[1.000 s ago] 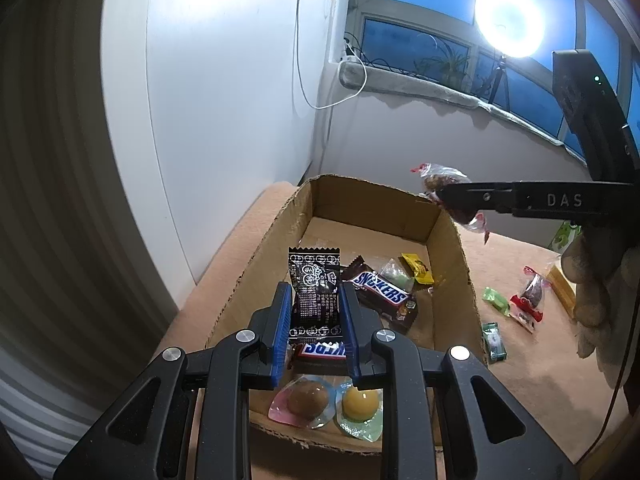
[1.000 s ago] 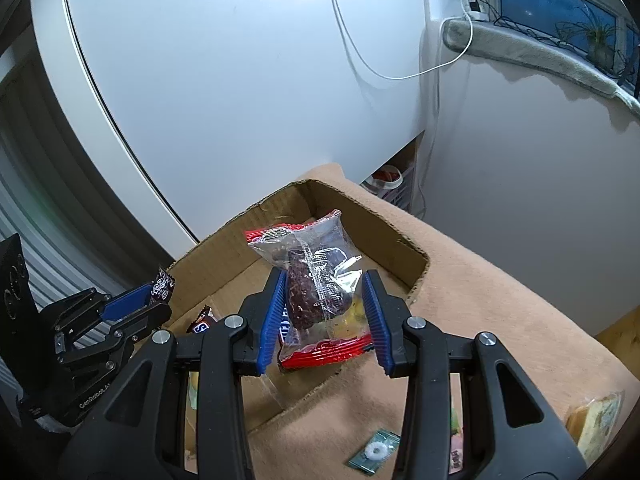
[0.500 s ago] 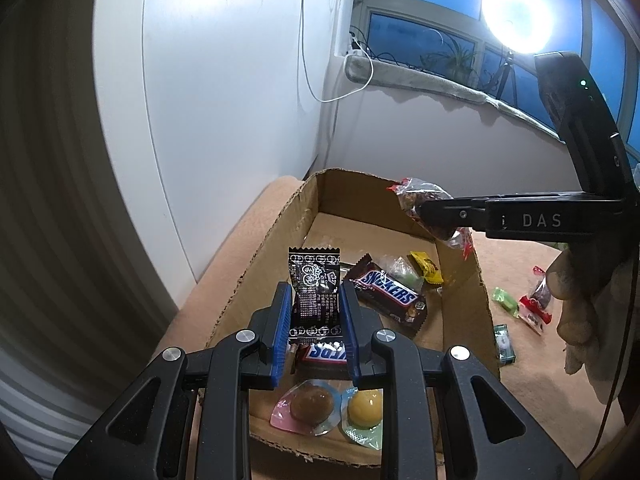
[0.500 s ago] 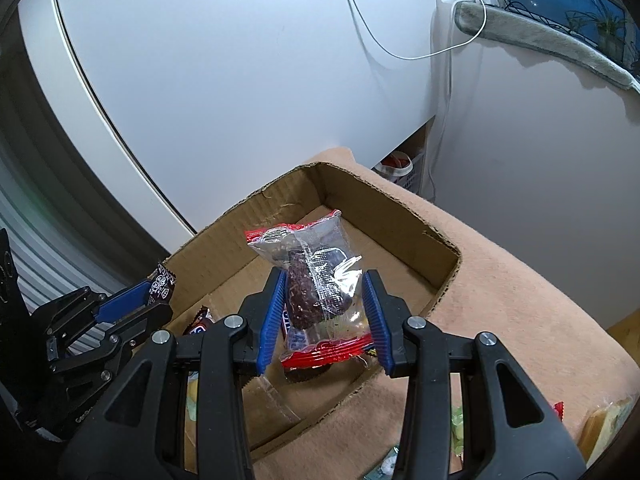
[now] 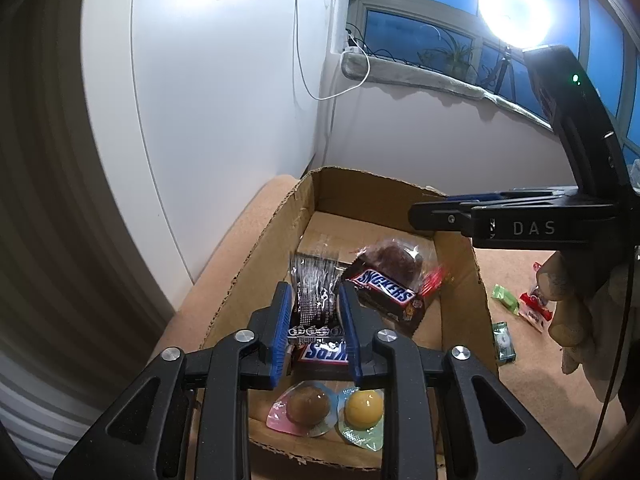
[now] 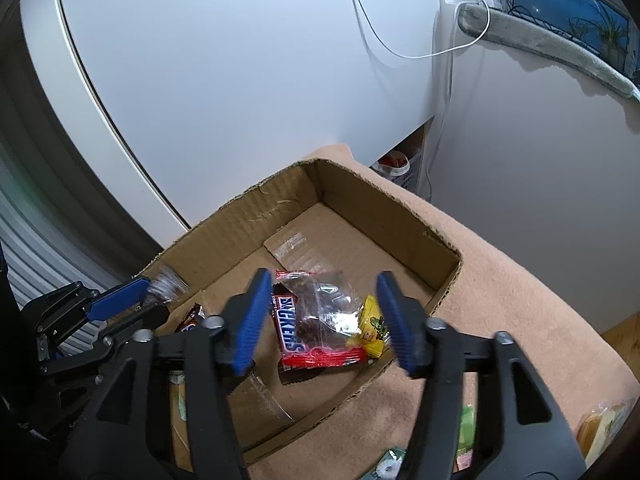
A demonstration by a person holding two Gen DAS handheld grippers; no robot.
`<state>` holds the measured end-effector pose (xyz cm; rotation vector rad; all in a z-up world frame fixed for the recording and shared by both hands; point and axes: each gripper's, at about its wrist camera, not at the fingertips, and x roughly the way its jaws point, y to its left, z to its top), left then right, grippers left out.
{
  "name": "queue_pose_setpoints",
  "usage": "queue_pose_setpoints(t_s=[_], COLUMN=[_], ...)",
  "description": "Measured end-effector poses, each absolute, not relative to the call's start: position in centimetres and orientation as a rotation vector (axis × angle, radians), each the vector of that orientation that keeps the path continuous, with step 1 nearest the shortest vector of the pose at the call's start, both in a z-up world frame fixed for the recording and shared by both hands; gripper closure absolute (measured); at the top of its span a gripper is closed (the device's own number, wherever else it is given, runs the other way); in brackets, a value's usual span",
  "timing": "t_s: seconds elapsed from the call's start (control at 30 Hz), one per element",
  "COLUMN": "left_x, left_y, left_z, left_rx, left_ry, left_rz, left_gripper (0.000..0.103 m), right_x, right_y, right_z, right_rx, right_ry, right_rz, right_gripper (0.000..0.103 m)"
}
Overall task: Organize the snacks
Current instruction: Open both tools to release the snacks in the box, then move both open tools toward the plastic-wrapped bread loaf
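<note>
The right gripper (image 6: 326,318) was wide open above the brown cardboard box (image 6: 404,220), holding nothing. The clear, red-edged bag with a dark cake (image 6: 322,322) lay inside, on top of a brown Snickers bar (image 5: 382,292). The left gripper (image 5: 314,330) squeezed a black printed packet (image 5: 314,300) over the box (not dropped in yet). A few small wrapped sweets (image 5: 505,298), maybe four, waited on the peach cloth (image 5: 532,384).
</note>
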<state>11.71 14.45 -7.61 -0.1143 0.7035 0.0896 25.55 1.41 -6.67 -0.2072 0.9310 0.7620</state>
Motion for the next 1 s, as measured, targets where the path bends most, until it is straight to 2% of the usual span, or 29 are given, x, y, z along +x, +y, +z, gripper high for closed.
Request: queue_pose_setpoints(t_s=[0.03,0.07,0.47,0.53,0.63,1.0], left_x=[11.6,11.5,9.8,9.4,8.8,6.5], left_y=[14.5,14.5,14.1,13.7,13.1,10.2], left_z=[-7.6,-7.5,-5.8,-5.4,-4.8,-3.0], left_rx=[-0.115,-0.119,-0.124,-0.123,-0.117,-0.117], left_ry=[0.700,0.695,0.644,0.634,0.618,0.564], left_rz=[0.094,0.094,0.087,0.080,0.076,0.027], left_gripper=[0.063,0.062,0.062,0.062,0.062,0.062], right_x=[25.4,25.4,23.2,22.8,22.0,18.1], right_y=[1.4,1.3,-1.0,-1.3,-2.3,-7.8], right_z=[-6.6,-6.4,-3.7,-3.3,-2.5,0.0], right_rx=[-0.207,-0.202,-0.180,-0.177,-0.165,-0.142], right_ry=[0.926,0.924,0.870,0.862,0.843,0.773], right_rz=[0.761,0.760,0.756,0.753,0.751,0.730], right_gripper=[0.037,0.037,0.036,0.035,0.027,0.026])
